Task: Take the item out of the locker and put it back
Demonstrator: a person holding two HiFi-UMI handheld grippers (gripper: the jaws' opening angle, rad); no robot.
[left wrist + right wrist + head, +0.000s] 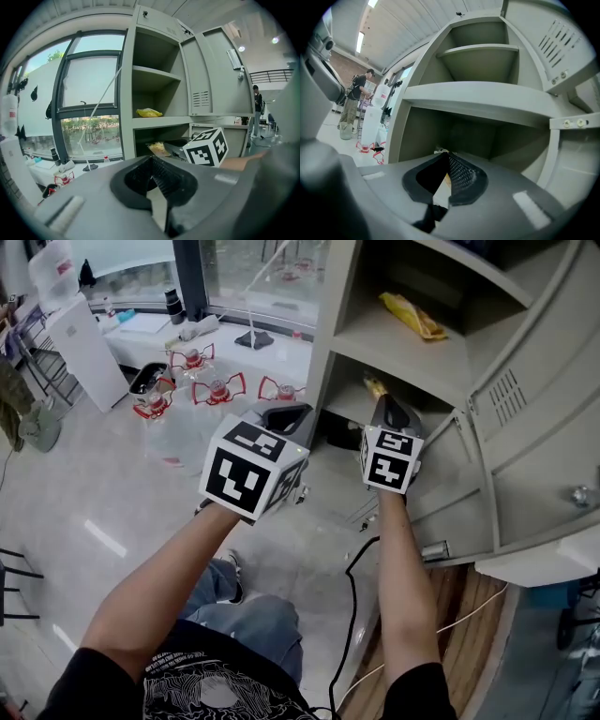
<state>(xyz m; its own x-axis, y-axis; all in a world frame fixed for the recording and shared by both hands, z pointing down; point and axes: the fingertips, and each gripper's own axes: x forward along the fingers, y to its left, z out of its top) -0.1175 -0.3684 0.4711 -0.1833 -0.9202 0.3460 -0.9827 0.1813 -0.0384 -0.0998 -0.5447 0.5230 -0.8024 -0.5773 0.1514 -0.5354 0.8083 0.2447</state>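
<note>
Well to the left, on the pale floor (84, 502), water jugs (217, 390) with red handles stand in a cluster near a white cabinet (82, 345). A window (89, 89) lies beyond them on the far side.

Just right of the jugs, the left gripper (286, 416) hangs in the air outside the locker (394, 351). It touches nothing. In its own view its jaws are pressed together at the tips with nothing between them.

Right of it, the right gripper (382, 401) reaches into the locker's lower compartment, under the middle shelf. Its jaws are pressed together too. In its own view a yellow sliver shows in the narrow gap between them, and a crinkled pale edge sticks out just past the tips. That is the packet (157, 147), a yellow one. It lies at the near left of the lower shelf, right at the tips of this gripper, which pinches it. Whether it rests on the shelf or is lifted clear cannot be told.

Higher up and further right, the upper packet (412, 317), also yellow, lies flat on the shelf above, well apart from both grippers.

At the far right the locker door (525, 427) stands swung open, with a vent grille in its panel. A black cable (352, 587) hangs down below the right forearm.
</note>
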